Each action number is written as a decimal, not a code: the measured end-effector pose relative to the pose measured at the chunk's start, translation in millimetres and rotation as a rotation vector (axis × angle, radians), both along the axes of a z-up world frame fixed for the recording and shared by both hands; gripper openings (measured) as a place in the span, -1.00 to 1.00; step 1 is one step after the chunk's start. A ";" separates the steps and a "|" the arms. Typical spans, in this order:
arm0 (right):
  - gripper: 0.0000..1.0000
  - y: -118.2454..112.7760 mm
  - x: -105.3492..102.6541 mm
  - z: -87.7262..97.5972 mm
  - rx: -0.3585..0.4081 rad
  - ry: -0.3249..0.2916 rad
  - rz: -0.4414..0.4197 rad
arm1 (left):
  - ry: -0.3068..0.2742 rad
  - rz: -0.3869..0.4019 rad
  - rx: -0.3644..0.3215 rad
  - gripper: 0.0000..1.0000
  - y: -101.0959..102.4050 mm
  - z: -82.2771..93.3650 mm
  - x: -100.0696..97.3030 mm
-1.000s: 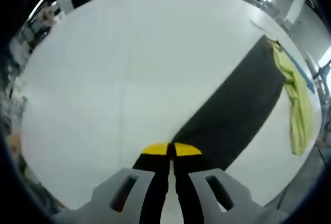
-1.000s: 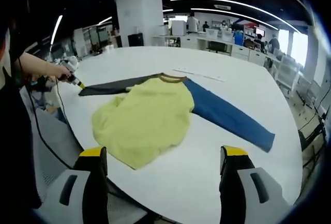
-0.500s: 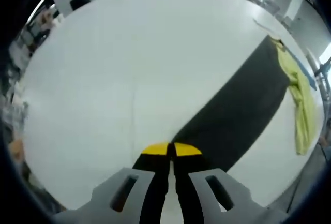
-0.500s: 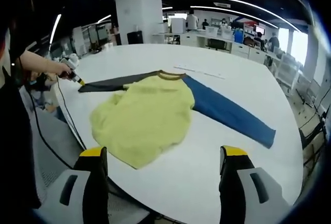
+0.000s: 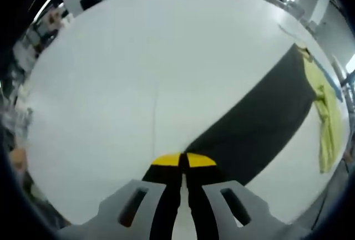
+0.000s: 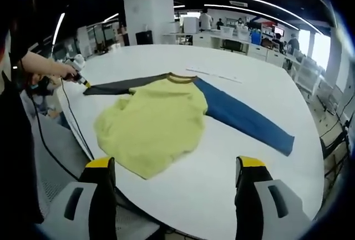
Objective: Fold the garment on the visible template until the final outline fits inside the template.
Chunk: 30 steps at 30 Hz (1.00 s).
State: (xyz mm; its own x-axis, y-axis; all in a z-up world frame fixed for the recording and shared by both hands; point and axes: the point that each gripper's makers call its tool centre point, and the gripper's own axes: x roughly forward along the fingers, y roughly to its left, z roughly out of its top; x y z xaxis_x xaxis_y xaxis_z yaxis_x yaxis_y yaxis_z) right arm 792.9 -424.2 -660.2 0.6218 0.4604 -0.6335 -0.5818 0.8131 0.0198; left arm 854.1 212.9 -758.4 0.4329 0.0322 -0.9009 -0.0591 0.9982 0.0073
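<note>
Left gripper view: left hand-held gripper [image 5: 182, 161] seemingly clamped on the dark sleeve [image 5: 260, 121].

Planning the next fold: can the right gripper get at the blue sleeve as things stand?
Probably yes. The right gripper hangs open above the table's near edge, holding nothing, and the blue sleeve lies flat ahead with bare table between.

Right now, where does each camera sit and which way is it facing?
Left gripper view: on the left tongs, shut on the dark sleeve, looking along it over the white table.
Right gripper view: on the open right tongs at the table edge, facing the yellow garment; the person's arm shows.
Shared: sleeve, garment, table.
</note>
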 end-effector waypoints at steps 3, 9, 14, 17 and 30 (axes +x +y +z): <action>0.77 -0.7 0.5 0.1 -0.002 0.001 -0.002 | -0.001 0.005 0.002 -1.00 0.8 0.9 1.2; 0.77 1.6 2.1 -0.4 -0.005 0.003 0.004 | 0.000 0.009 0.000 -1.00 6.1 -0.1 4.7; 0.77 3.5 2.2 -0.4 -0.010 0.004 0.011 | 0.007 0.007 -0.003 -1.00 22.1 -8.8 14.1; 0.77 3.2 2.6 0.0 -0.009 0.003 0.007 | 0.008 0.007 0.002 -1.00 21.3 -8.5 13.5; 0.77 2.0 2.5 0.2 -0.005 0.001 0.004 | 0.011 0.007 0.024 -1.00 9.2 -1.7 6.0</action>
State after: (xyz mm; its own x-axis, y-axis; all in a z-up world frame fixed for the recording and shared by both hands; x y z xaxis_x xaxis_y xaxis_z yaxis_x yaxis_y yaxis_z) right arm 795.3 -422.2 -660.0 0.6192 0.4594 -0.6368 -0.5851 0.8108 0.0161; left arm 860.1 222.1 -760.1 0.4230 0.0568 -0.9043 -0.0660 0.9973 0.0318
